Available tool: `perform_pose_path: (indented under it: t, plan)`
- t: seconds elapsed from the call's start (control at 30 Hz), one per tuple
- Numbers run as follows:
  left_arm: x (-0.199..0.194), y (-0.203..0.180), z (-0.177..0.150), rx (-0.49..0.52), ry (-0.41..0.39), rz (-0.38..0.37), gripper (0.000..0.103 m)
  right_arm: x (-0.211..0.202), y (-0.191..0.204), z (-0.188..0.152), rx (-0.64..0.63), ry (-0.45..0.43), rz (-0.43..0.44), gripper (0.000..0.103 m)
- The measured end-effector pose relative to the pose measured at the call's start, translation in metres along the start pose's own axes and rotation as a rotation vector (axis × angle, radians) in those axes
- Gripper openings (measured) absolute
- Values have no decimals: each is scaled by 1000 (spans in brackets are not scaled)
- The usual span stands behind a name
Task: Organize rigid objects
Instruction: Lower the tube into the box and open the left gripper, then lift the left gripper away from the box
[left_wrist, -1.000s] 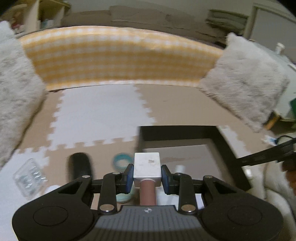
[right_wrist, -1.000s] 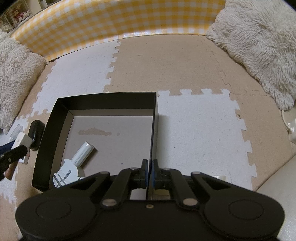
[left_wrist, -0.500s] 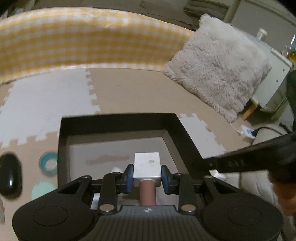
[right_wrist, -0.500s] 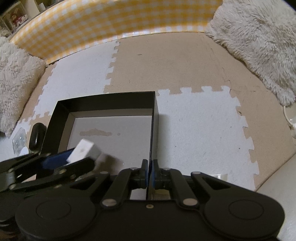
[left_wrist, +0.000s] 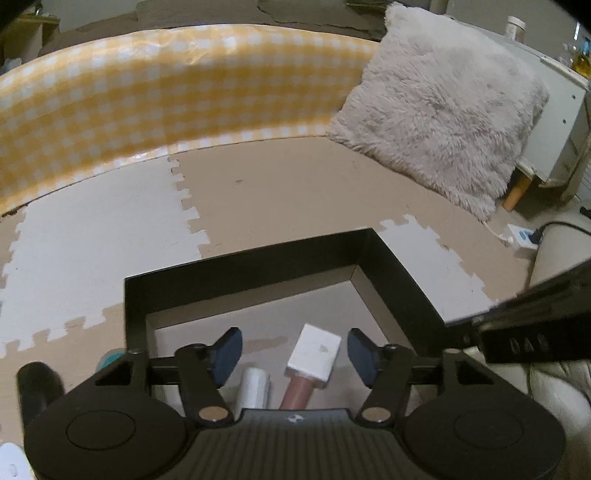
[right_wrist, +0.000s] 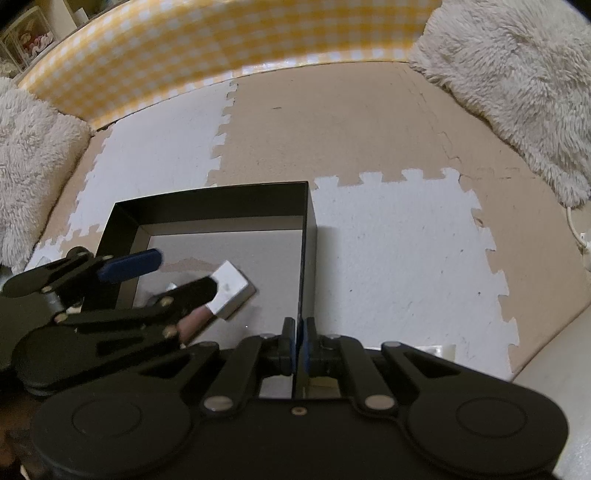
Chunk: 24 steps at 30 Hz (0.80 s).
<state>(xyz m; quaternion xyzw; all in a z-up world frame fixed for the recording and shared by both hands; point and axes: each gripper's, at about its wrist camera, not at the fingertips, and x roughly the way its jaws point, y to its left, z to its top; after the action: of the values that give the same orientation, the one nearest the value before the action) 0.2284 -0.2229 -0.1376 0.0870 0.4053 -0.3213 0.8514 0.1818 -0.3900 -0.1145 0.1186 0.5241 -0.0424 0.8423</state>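
Note:
A black open box (left_wrist: 243, 273) (right_wrist: 221, 194) sits on the foam mat. My left gripper (left_wrist: 295, 352) (right_wrist: 173, 275) is open over the box. A white block with a pinkish stem (left_wrist: 314, 354) (right_wrist: 231, 286) lies between its fingers, loose inside the box. A white cylinder (left_wrist: 255, 386) lies beside it in the box. My right gripper (right_wrist: 298, 339) is shut on the box's right wall, near the front corner.
A yellow checked bumper (left_wrist: 166, 99) (right_wrist: 221, 48) runs along the back. Fluffy grey cushions stand at the right (left_wrist: 439, 110) (right_wrist: 517, 85) and left (right_wrist: 29, 155). A black oval object (left_wrist: 37, 384) and a teal ring (left_wrist: 109, 360) lie left of the box. A power strip (left_wrist: 521, 236) lies right.
My left gripper carried the white block over the box, then opened; the block dropped into the box. My right gripper kept its hold on the box wall.

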Motion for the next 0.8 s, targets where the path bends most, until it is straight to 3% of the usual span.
perform_pose_path:
  t: [0.4, 0.8]
  plan:
    - [-44, -4, -12, 20, 10, 5, 98, 0, 0, 0, -3, -1, 0, 5]
    - [-83, -2, -17, 9, -24, 33, 103, -1, 0, 0, -9, -2, -5, 5]
